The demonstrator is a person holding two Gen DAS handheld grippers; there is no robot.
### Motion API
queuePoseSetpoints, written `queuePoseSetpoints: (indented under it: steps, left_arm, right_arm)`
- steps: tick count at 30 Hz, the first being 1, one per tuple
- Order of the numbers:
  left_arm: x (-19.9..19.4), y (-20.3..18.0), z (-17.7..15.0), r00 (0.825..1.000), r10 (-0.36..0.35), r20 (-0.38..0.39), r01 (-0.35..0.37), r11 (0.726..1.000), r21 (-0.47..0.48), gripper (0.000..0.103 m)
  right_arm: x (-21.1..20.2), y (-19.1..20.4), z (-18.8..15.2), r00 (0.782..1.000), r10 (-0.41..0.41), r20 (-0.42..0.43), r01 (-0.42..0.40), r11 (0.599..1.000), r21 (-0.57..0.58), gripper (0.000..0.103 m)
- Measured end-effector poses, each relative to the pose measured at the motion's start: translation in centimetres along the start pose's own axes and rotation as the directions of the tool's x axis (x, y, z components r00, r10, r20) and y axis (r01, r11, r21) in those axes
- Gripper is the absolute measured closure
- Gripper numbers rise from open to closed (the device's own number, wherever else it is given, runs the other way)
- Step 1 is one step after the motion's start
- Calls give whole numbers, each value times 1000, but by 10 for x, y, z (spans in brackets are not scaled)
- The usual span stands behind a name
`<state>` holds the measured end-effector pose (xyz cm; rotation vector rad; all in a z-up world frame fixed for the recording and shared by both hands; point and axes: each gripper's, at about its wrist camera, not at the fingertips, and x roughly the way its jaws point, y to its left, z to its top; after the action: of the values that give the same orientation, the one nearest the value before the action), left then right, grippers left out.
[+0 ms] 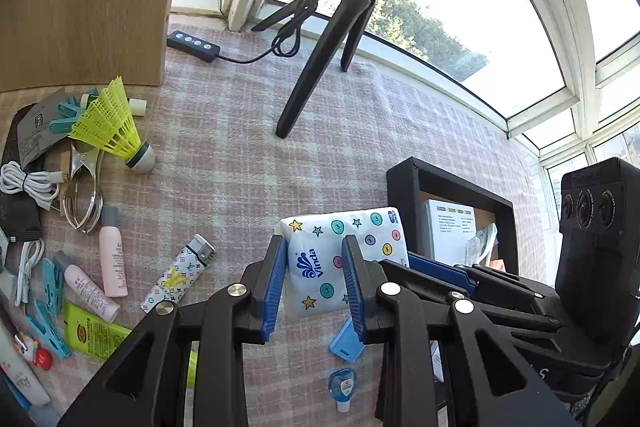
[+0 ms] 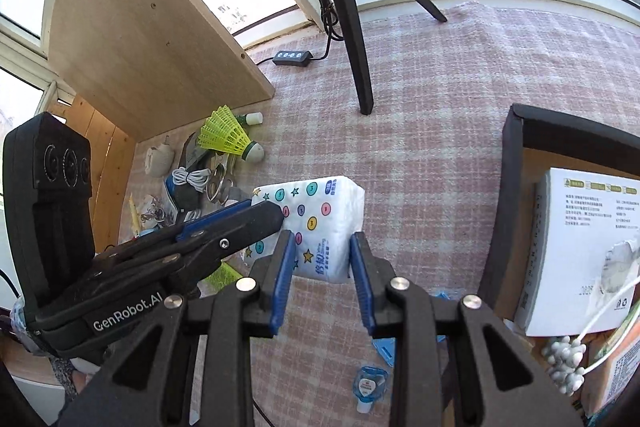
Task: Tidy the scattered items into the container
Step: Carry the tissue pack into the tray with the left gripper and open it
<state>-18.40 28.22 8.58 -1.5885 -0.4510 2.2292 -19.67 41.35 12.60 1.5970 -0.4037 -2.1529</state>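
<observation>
Left wrist view: the left gripper (image 1: 316, 287) pinches the Vinda tissue pack (image 1: 344, 259) near one end, its 2 blue pads pressed against the soft wrapper. The pack hangs at lower centre of the frame, clear of the checked cloth (image 1: 240, 131), probably so it can be carried over the wall of the black container (image 1: 404, 203) at right. Its long axis runs from lower left toward upper right, the far end pointing at the container. The right gripper (image 1: 440, 269) enters from the right and meets the pack's far end.

Right wrist view: the right gripper (image 2: 322, 269) has its jaws closed on the opposite end of the pack (image 2: 320, 223), at centre frame. Here the long axis runs from upper left to lower right. The 2-handed hold likely keeps the floppy pack level. The container (image 2: 514, 187) fills the right edge, already holding a white box (image 2: 580, 227).
</observation>
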Motion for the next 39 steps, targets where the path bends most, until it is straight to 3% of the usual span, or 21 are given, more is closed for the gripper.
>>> queuePoseSetpoints:
  steps: [10, 18, 20, 21, 22, 29, 39]
  left_arm:
    - [-1, -109, -44, 997, -55, -61, 67, 974, 216, 78]
    - [4, -149, -90, 988, -63, -143, 106, 941, 320, 77]
    - [4, -153, -101, 990, -42, -134, 86, 936, 341, 77]
    - [3, -154, -105, 991, -31, -128, 75, 931, 356, 78]
    - [3, -154, -110, 991, -23, -128, 69, 927, 369, 77]
    - [-5, -134, -119, 993, 19, -119, 30, 918, 396, 75]
    - [-32, -39, -111, 989, 137, -53, -111, 933, 343, 66]
  right_arm:
    - [-90, -56, -68, 994, -84, 72, 78, 994, 81, 74]
    - [-122, -78, -119, 982, -174, 75, 166, 981, 102, 73]
    - [-128, -83, -126, 980, -181, 80, 172, 979, 106, 56]
    - [-130, -85, -128, 979, -183, 86, 174, 979, 108, 48]
    - [-131, -87, -131, 977, -193, 93, 183, 977, 108, 47]
    - [-124, -81, -137, 976, -190, 102, 180, 979, 97, 46]
    - [-82, -37, -127, 984, -167, 60, 169, 985, -33, 46]
